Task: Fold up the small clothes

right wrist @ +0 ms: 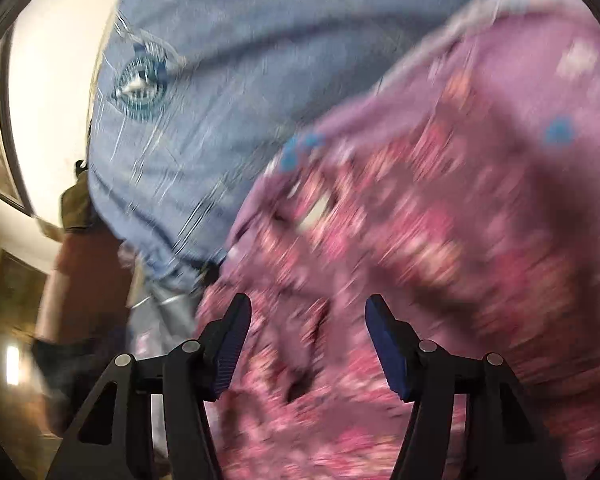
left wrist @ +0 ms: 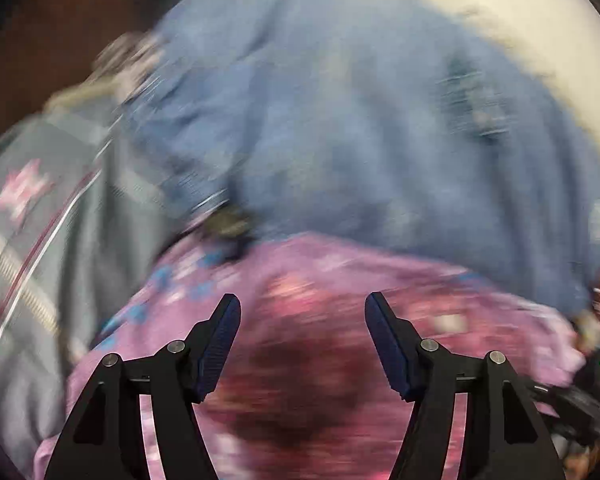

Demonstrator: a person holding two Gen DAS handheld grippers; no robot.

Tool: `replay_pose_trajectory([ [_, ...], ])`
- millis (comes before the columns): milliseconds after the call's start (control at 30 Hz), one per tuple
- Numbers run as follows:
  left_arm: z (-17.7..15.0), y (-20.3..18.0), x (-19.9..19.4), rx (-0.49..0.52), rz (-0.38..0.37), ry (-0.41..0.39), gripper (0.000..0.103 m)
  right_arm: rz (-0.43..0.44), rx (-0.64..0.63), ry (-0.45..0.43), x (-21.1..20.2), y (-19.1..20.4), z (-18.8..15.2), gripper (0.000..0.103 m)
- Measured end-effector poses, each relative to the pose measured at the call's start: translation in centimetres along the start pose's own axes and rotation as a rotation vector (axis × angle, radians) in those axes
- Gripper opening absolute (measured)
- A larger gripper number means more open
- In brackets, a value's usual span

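A blue garment (left wrist: 360,128) heaps across the back of both views, its edge lying over a pink-purple patterned garment (left wrist: 340,344) directly under both tools; a grey garment (left wrist: 60,200) sits left. The left gripper (left wrist: 302,312) and right gripper (right wrist: 308,312) both stand wide open, empty. Both views are blurred; closing now risks pinching two layers or the blue hem together

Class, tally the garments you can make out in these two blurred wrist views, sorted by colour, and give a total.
Blue garment: 1
Pink-purple patterned garment: 1
Grey garment with a pink star print: 1
Total: 3
Blur may hide others.
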State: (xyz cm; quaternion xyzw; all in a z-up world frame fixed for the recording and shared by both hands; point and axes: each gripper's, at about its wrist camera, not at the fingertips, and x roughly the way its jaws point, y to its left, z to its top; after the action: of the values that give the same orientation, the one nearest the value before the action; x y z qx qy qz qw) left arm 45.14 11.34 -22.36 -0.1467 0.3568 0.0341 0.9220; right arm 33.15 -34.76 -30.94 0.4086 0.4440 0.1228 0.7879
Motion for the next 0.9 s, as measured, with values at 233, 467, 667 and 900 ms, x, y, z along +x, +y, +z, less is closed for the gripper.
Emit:
replay_pose_trajectory([
  [233,-0.3,2.4,5.6,-0.050,0.170,0.115,0.062,-0.072,-0.062,0.153,6.5,3.2,-3.1,0.059],
  [467,0.9,2.4,7.1,-0.079,0.157,0.134,0.060,-0.178,-0.266,0.095,6.0,6.3,-4.9,0.006],
  [667,0.4,2.1,4.9,-0.083,0.104,0.081,0.060,-0.255,-0.364,-0.192,-1.5,7.8,-3.0,0.006],
  [900,-2.1,-3.5,4.8,0.091,0.049,0.093,0.061,-0.410,-0.147,-0.239,-5.6,0.3,1.5,0.013],
])
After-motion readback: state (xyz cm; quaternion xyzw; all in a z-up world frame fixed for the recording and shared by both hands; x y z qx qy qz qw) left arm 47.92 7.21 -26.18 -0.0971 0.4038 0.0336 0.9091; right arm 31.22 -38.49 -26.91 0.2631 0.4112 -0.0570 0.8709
